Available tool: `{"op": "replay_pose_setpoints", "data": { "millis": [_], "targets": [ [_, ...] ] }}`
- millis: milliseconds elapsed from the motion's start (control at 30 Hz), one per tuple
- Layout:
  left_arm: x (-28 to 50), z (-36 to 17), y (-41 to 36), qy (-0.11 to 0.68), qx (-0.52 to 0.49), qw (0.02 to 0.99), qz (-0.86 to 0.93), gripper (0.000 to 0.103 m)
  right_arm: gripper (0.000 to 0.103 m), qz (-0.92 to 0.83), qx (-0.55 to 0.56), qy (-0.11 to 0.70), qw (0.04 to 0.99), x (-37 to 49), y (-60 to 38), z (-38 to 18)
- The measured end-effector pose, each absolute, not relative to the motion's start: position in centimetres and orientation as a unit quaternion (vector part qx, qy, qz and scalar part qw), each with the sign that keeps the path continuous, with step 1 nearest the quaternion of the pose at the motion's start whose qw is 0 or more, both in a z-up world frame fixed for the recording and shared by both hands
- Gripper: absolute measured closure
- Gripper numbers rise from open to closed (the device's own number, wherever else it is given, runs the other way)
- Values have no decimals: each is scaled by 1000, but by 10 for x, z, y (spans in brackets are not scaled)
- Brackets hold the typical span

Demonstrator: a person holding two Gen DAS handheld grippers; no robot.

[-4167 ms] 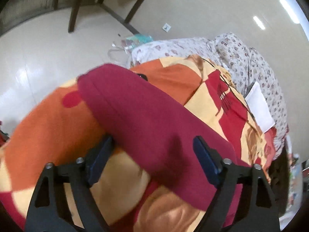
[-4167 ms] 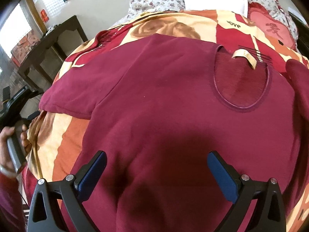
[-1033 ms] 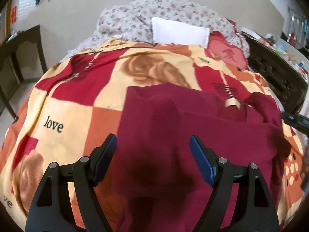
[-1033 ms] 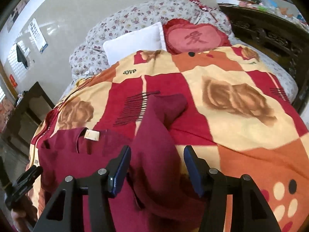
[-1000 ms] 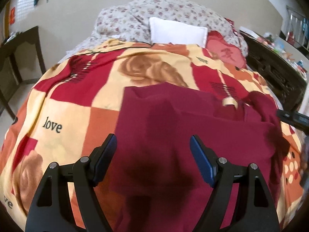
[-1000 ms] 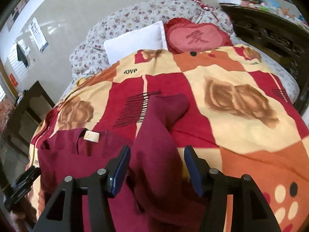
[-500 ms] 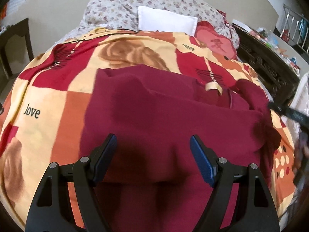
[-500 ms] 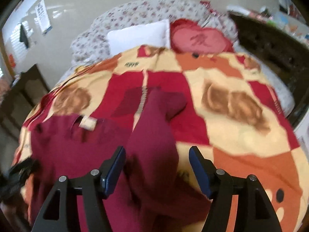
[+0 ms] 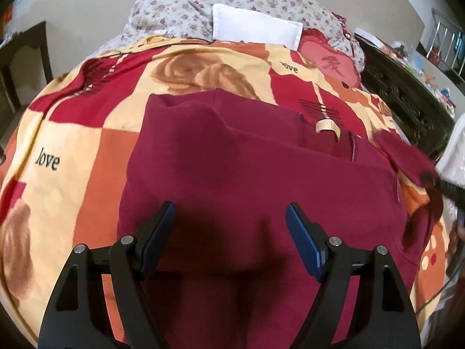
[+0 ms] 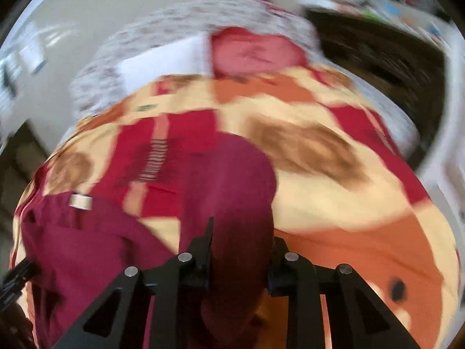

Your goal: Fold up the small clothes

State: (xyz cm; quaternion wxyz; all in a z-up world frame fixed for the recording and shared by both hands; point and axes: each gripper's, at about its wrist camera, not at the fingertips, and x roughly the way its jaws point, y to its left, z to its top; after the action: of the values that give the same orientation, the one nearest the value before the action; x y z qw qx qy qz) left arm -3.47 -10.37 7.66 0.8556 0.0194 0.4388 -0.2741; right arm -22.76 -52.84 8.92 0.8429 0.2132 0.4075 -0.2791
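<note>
A maroon long-sleeved shirt [image 9: 255, 174] lies on the patterned bedspread [image 9: 72, 133], its left sleeve folded in and a tan neck label [image 9: 327, 125] at the collar. My left gripper [image 9: 231, 226] is open just above the shirt's body, holding nothing. In the blurred right wrist view, my right gripper [image 10: 239, 250] has closed on the shirt's right sleeve [image 10: 232, 174], which stretches away over the bedspread [image 10: 363, 203]. The shirt body [image 10: 81, 232] lies to its left.
A white pillow [image 9: 255, 26], a red heart cushion [image 9: 328, 61] and a floral quilt [image 9: 180, 8] lie at the head of the bed. A dark carved wooden frame [image 9: 407, 99] runs along the right side. A dark table [image 9: 23, 55] stands on the left.
My right gripper has narrowed and closed on the right sleeve, and its view has blurred with motion. My left gripper has moved closer over the shirt and stays open.
</note>
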Motion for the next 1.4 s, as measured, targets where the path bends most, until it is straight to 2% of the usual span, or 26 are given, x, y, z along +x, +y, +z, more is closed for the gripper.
{"op": "replay_pose_setpoints", "data": {
  "millis": [67, 100, 267, 333, 800, 867, 933, 1033, 1200, 1300, 1400],
  "targets": [
    [-37, 77, -104, 436, 19, 857, -275, 25, 72, -301, 247, 418, 821, -253, -546, 78],
    [-39, 78, -105, 435, 20, 857, -276, 25, 65, -320, 255, 420, 810, -267, -552, 75],
    [-44, 76, -111, 439, 29, 854, -277, 25, 56, -332, 247, 390, 822, -293, -546, 92],
    [-46, 76, -113, 440, 30, 853, -279, 25, 50, -308, 234, 388, 837, -283, -535, 100],
    [-50, 73, -120, 446, 39, 848, -283, 25, 49, -287, 191, 461, 818, -168, -556, 46],
    [-49, 73, -118, 447, 38, 848, -282, 25, 53, -281, 197, 448, 826, -170, -563, 43],
    [-47, 73, -116, 447, 35, 849, -280, 25, 84, -277, 211, 435, 831, -180, -571, 47],
    [-46, 73, -113, 447, 33, 849, -279, 25, 97, -263, 220, 405, 847, -197, -574, 67],
    [-47, 79, -106, 441, 27, 854, -276, 25, 99, -157, 245, 322, 901, -224, -550, 143],
    [-44, 89, -97, 433, 11, 860, -271, 25, 99, -59, 207, 281, 935, -228, -505, 205],
    [-40, 100, -84, 427, -9, 866, -260, 25, 99, -41, 139, 270, 952, -222, -467, 239]
  ]
}}
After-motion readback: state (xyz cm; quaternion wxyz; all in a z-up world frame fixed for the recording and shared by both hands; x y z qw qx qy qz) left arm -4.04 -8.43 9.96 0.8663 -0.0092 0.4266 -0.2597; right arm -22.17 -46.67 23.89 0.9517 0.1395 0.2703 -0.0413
